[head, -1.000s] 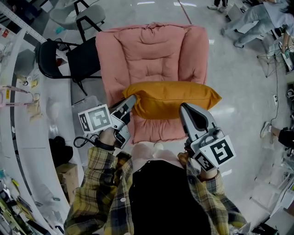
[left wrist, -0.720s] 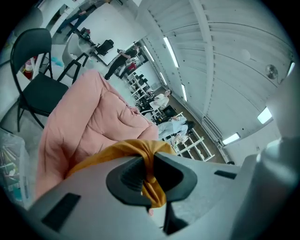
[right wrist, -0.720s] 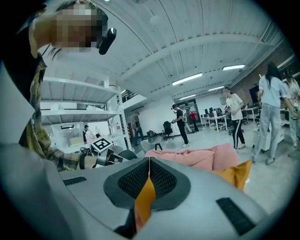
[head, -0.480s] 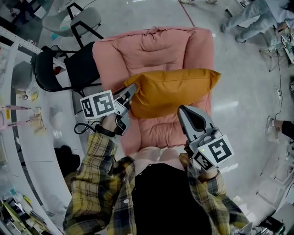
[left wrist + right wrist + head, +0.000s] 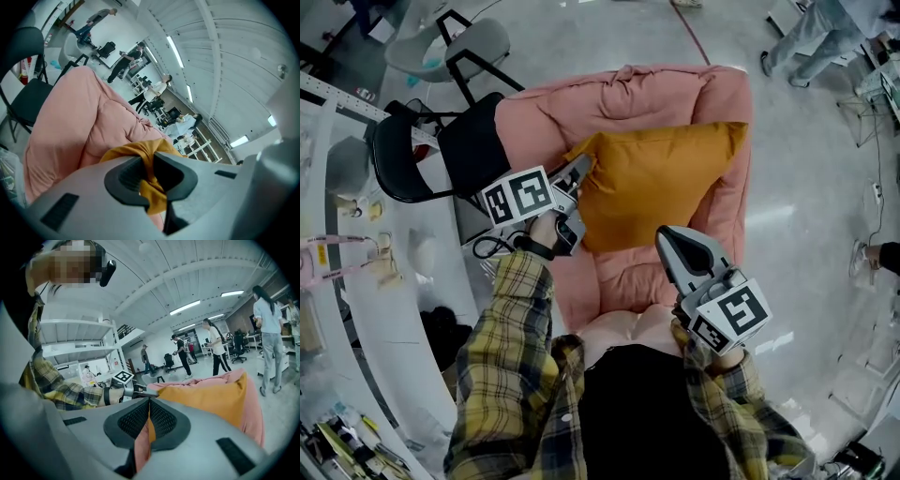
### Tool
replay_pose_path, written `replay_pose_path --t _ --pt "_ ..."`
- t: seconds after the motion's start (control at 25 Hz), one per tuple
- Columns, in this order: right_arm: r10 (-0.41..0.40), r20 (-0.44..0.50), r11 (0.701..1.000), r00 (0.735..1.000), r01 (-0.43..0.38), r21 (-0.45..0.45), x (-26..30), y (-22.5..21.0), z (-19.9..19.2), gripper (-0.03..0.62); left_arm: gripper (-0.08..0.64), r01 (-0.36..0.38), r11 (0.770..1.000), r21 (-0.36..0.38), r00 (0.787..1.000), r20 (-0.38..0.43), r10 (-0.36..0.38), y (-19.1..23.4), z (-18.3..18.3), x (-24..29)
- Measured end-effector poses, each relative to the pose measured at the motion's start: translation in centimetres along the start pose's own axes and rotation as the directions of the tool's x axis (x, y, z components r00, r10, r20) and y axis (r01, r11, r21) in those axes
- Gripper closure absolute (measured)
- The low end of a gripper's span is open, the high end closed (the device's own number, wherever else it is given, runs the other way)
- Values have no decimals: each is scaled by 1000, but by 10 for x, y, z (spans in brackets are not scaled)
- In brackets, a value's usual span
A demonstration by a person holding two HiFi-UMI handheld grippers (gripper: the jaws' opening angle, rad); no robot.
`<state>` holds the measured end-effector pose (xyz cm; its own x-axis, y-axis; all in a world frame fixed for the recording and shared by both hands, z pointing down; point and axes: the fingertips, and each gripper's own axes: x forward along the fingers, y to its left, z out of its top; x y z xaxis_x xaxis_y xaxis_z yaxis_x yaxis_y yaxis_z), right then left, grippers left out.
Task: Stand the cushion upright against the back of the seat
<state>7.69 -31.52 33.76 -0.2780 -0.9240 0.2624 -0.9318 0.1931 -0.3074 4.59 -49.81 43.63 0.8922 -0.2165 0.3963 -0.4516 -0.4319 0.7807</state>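
An orange cushion point(image 5: 652, 183) leans tilted on the pink armchair point(image 5: 619, 94), its upper edge near the backrest. My left gripper point(image 5: 581, 169) is shut on the cushion's left top corner; orange fabric point(image 5: 140, 150) bunches between its pads and hangs below them. My right gripper point(image 5: 666, 239) is at the cushion's lower edge above the seat front, with its jaws closed and a thin strip of orange pinched between the pads. In the right gripper view the cushion's face point(image 5: 206, 399) stretches to the right, with the left gripper point(image 5: 140, 391) at its far corner.
A black folding chair point(image 5: 422, 141) stands close to the armchair's left arm, with a grey chair point(image 5: 459, 42) behind it. A white counter point(image 5: 356, 281) runs along the left. People stand on the floor at the top right point(image 5: 806, 37).
The cushion has gone from lying flat across the seat to tilting up toward the backrest. My left gripper carried its corner up and back; my right gripper followed a little.
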Motion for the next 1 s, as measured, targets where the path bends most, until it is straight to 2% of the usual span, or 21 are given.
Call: replay_pose_path --t 0.24,0.64,0.8,0.84,0.88,1.0 --pt "12 -15 1000 1000 -12 9 12 1 -4 572 508 -5 1000 -29 1000 21 6 16 16 12" --pt "9 -28 1000 1000 -9 9 13 2 -7 572 494 -4 998 -60 1000 -11 4 26 27 16" --pt "15 -30 1000 999 -15 8 12 3 -8 572 461 65 991 -115 998 3 -65 14 30 13" --pt "20 -29 1000 999 -20 6 12 4 -7 572 408 85 990 -111 996 19 -83 9 34 10" --pt "25 -29 1000 999 -25 3 12 5 -6 572 395 93 991 -94 995 34 -90 4 39 6" --pt "36 -25 999 999 -36 -1 12 10 -4 572 394 63 998 -7 997 41 -63 -2 52 -7"
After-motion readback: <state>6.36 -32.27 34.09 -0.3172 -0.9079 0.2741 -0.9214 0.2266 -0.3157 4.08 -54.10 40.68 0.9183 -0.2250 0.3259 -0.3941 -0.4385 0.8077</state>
